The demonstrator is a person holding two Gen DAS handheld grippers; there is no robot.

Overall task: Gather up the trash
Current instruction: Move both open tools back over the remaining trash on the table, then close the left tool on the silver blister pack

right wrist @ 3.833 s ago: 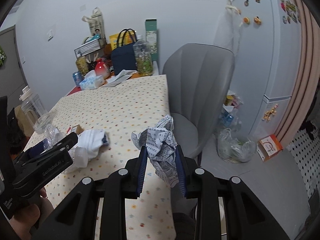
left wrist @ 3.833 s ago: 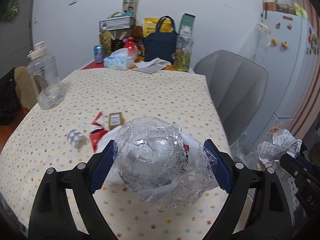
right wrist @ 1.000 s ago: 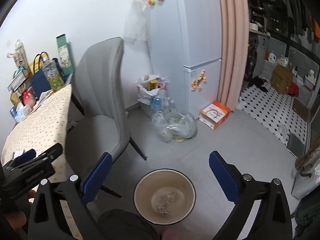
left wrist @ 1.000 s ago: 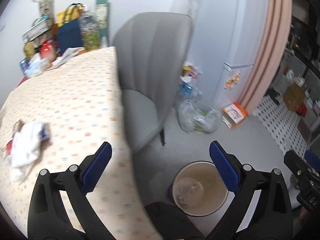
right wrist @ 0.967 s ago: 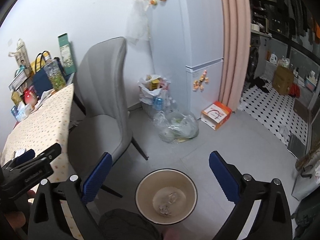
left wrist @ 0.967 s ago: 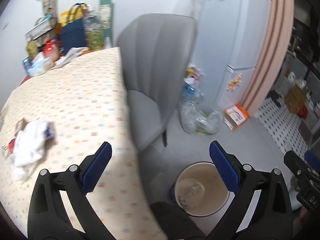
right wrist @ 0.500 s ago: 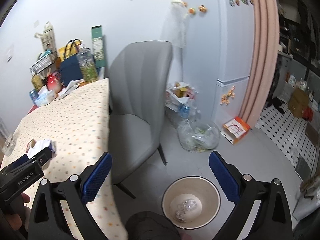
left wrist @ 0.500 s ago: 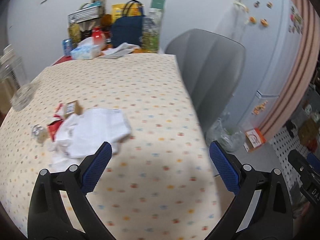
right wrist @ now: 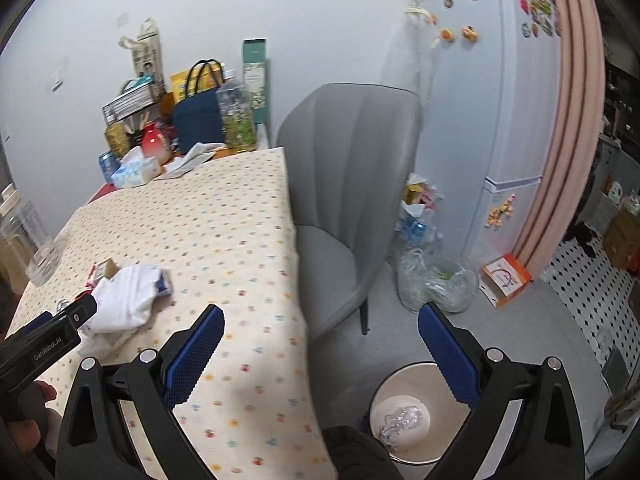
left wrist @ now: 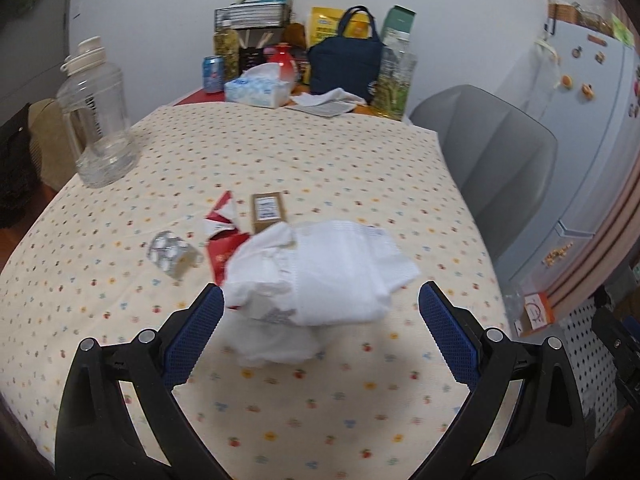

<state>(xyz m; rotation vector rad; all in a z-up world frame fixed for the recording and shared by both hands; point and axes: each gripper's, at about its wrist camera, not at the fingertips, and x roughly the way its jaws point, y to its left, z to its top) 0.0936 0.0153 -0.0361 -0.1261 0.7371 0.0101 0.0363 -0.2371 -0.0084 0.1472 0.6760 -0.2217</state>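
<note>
Left gripper [left wrist: 320,328] hangs over the near end of the table [left wrist: 280,152], jaws spread wide, nothing between them. White crumpled tissue wad [left wrist: 320,276] lies just ahead of its blue pads, soft and lumpy, partly covering a red-and-white wrapper [left wrist: 222,236]. Left of that: small foil blister pack [left wrist: 170,254], shiny, on its own. Brown cardboard box [left wrist: 267,212] just behind the wad, flat.

Right gripper [right wrist: 320,344] also wide apart and empty, straddling the table's right edge and the floor. Round cream bin [right wrist: 404,412] on the floor near right, crinkled clear plastic in the bottom. Grey padded chair [right wrist: 344,184] stands between the table and the fridge [right wrist: 500,100]; clear bag of rubbish [right wrist: 436,280] on the floor beyond the bin.

Tablecloth is cream with small coloured dots. Clear plastic jug [left wrist: 96,116] far left; tissue box [left wrist: 258,90], navy tote [left wrist: 344,60] and bottles clustered at the far end.
</note>
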